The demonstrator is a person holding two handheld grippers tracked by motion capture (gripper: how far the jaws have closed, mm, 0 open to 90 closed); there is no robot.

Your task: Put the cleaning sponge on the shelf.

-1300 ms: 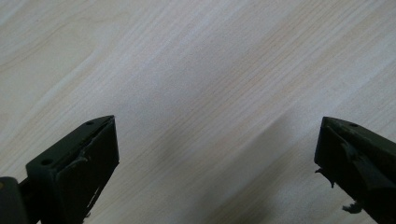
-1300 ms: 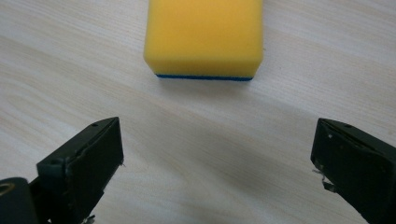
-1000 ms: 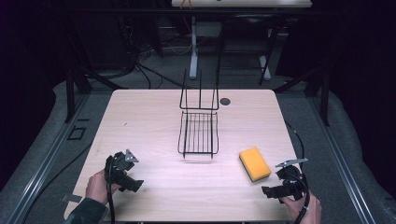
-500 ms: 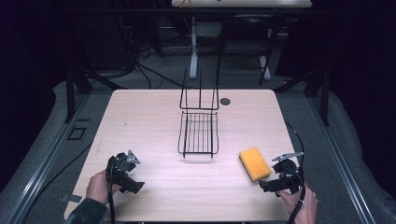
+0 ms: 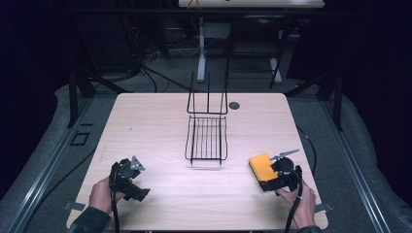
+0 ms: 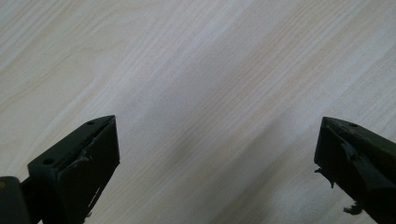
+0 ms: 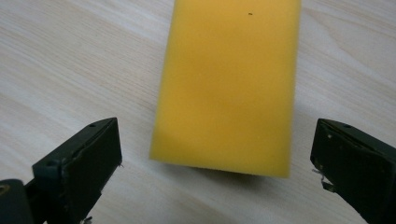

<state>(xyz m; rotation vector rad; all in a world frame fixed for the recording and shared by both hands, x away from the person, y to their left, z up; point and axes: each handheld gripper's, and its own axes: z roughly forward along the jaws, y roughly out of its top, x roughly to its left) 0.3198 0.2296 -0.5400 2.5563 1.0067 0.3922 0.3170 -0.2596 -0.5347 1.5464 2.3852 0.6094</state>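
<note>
Dark room, light wood desk (image 5: 160, 126) with little on it. Yellow sponge (image 5: 261, 165) lies flat at near right, long side pointing away from the right claw (image 7: 212, 172), whose jaws are spread wide either side of its near end, not touching; looks lined up to close across the short width. Left claw (image 6: 217, 158) is also released, parked over bare wood at near left, likely idle. Black wire rack (image 5: 207, 136) stands mid-desk, well apart to the left and farther off than the sponge, upright back at its far end. Small dark disc (image 5: 234, 105) beyond it. Nothing between claw and sponge.
</note>
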